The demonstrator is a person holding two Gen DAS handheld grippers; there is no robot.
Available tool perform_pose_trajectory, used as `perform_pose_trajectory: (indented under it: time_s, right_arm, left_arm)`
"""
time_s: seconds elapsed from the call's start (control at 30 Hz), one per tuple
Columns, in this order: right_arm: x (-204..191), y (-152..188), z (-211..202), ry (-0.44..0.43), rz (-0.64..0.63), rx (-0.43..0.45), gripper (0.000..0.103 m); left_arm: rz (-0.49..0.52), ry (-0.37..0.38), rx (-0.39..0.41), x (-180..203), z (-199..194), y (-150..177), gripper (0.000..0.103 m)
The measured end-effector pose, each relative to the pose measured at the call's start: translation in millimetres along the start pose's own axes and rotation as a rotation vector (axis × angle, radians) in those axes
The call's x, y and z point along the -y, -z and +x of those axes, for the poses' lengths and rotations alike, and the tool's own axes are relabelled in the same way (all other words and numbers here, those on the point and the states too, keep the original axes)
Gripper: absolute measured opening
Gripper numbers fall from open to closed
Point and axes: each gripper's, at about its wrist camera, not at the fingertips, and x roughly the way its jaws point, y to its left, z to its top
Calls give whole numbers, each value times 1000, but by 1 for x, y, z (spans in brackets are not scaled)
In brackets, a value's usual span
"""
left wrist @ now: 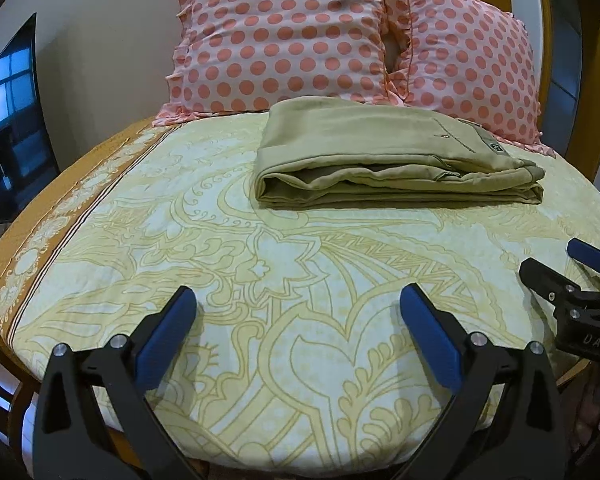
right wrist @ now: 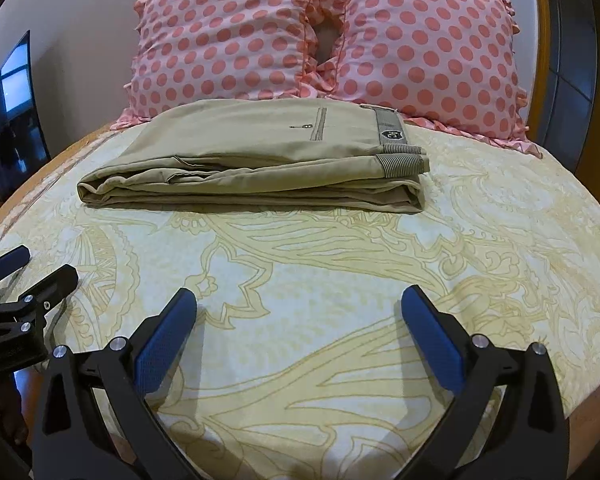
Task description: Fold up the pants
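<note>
We cannot see the bottom layers of the khaki pants (right wrist: pixel 256 160): they lie folded into one flat stack, and only the top panel, with a pocket seam and a small badge at the ribbed waistband (right wrist: pixel 396 136), shows clearly. What the badge says is too small to read. In the left wrist view the same pants (left wrist: pixel 396 160) sit at about 1 o'clock, on the patterned bedsheet (left wrist: pixel 260 280), touching the foot of the pillows.

We count two polka-dot pillows: one at 12 o'clock (right wrist: pixel 224 36) and one at 2 o'clock (right wrist: pixel 428 48), pressed side by side, their upper edges cut off by the frame. A dark screen (left wrist: pixel 12 120) at 9 o'clock is half cropped, and its glare hides any detail.

We count two grippers. Our left gripper (left wrist: pixel 298 312) has its blue pads spread wide, released, grasping nothing, well apart from the pants. Our right gripper (right wrist: pixel 298 312) is likewise spread and empty. Each appears in the other's view only partly: the right gripper at 3 o'clock in the left view, the left one at 9 o'clock in the right view.
</note>
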Motion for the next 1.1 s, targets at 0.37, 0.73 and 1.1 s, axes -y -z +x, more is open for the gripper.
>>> perform_pose_trajectory:
  time_s: [0.37, 0.73, 1.1]
  right_arm:
    - [0, 0, 0, 6, 6, 6, 102]
    - [0, 0, 0, 7, 7, 6, 102]
    - [0, 0, 0, 6, 6, 5, 102]
  left_arm:
    - [2, 2, 0, 1, 0, -1, 101]
    - [2, 3, 0, 0, 1, -1, 101]
    - [2, 4, 0, 0, 1, -1, 101]
